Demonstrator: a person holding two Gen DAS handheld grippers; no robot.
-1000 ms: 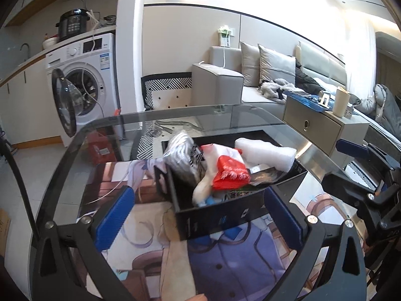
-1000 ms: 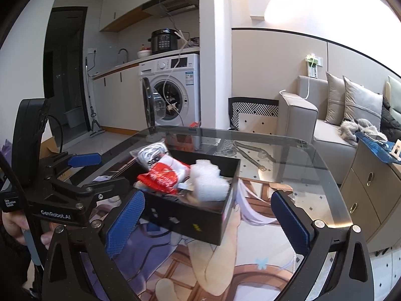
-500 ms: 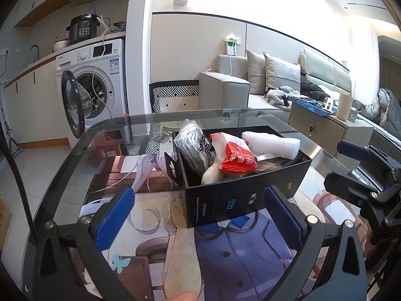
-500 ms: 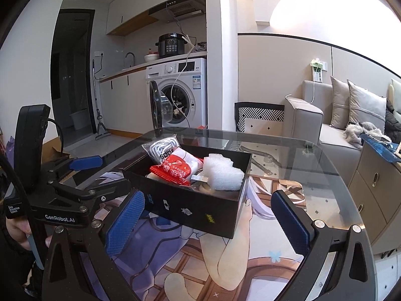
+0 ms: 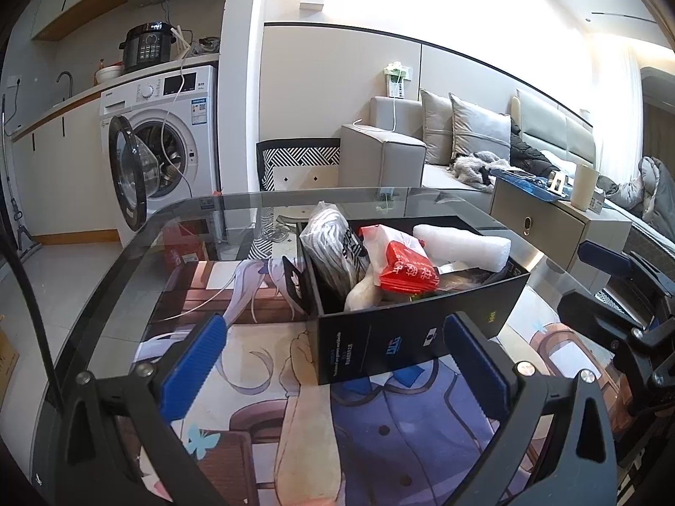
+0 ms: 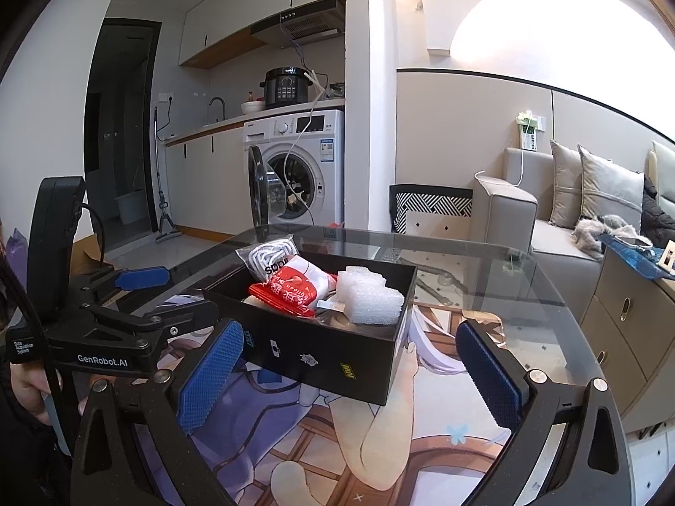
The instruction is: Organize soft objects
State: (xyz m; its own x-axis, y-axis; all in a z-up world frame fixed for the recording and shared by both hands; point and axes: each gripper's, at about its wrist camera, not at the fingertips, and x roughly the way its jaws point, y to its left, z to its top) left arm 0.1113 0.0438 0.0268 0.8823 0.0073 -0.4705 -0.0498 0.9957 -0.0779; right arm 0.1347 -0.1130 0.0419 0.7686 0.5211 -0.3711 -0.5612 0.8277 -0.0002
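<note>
A black open box (image 5: 405,337) stands on the glass table and holds soft items. A clear bag of white cord (image 5: 333,244) leans at its left end, a red packet (image 5: 407,272) lies in the middle, and a white foam block (image 5: 462,244) is at the right. My left gripper (image 5: 335,358) is open in front of the box, holding nothing. In the right wrist view the same box (image 6: 320,350), red packet (image 6: 291,291) and foam block (image 6: 371,295) lie ahead of my open, empty right gripper (image 6: 350,375). The left gripper (image 6: 143,299) shows at that view's left.
A printed cartoon mat (image 5: 379,430) lies under the glass top; the table's rounded far edge (image 5: 295,196) is behind the box. Beyond stand a washing machine (image 5: 164,143) with its door open, a grey sofa (image 5: 464,147) and a low cabinet (image 5: 548,227). A hand (image 6: 25,383) holds the left gripper's handle.
Both views have dropped and tilted up, so the box is seen more from the side. Both grippers stay open; the box contents have not moved.
</note>
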